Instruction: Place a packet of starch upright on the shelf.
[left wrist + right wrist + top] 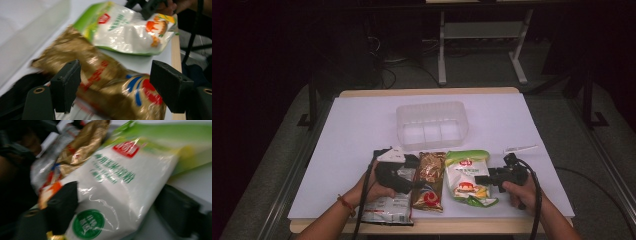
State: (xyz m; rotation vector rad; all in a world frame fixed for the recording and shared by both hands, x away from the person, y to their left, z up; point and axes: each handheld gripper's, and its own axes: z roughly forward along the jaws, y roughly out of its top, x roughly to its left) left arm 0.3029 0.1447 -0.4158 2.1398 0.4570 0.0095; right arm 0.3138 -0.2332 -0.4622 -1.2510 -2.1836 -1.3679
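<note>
Three packets in a row at the near edge of the white table (362, 130): silver packet (389, 206) at 7 o'clock from the table's middle, gold packet (429, 180) at 6 o'clock, white-and-green packet (467, 177) at 5 o'clock, all just beside one another. Clear plastic tub (432, 125) at 12 o'clock from the gold packet, near it but apart. Left gripper (414, 185) over the silver packet, pointing toward 3 o'clock; in the left gripper view, jaws spread wide on either side of the gold packet (105, 82), pads not seen pressing on it. Right gripper (479, 180) pointing toward 9 o'clock at the white-and-green packet; in the right gripper view, jaws apart with that packet (117, 192) lying between them, released, contact blurred and not told.
</note>
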